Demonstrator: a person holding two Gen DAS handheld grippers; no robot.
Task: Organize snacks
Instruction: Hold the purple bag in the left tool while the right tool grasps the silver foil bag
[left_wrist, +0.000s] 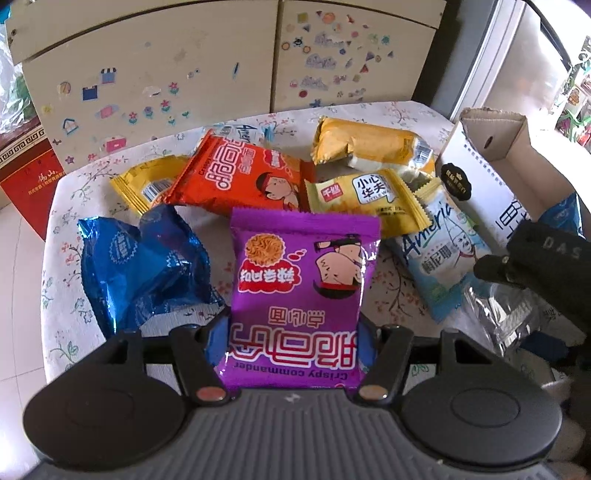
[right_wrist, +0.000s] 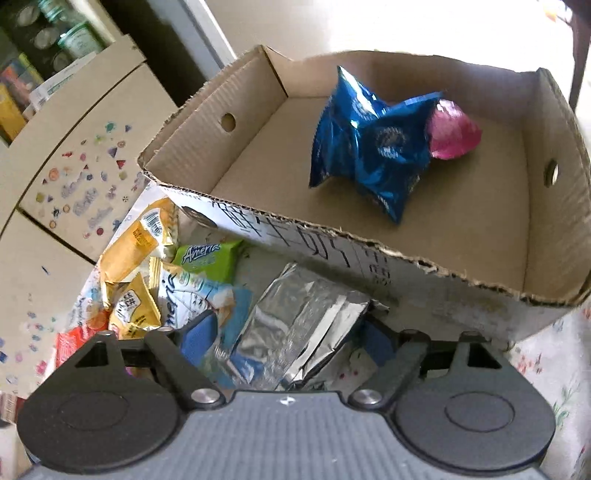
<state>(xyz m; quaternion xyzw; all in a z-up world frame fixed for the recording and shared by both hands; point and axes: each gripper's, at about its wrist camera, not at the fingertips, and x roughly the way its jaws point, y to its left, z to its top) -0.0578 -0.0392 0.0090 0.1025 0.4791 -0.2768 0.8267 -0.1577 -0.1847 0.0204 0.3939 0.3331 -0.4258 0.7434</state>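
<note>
Right wrist view — silver packet (right_wrist: 299, 325) before cardboard box (right_wrist: 369, 258), snacks beside.

left wrist: steep down, close on table (left_wrist: 66, 206) | right wrist: likewise | shared: probably box (right_wrist: 369, 266)

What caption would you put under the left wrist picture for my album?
Left gripper holds a purple noodle snack packet above a table scattered with snack packets.
</note>
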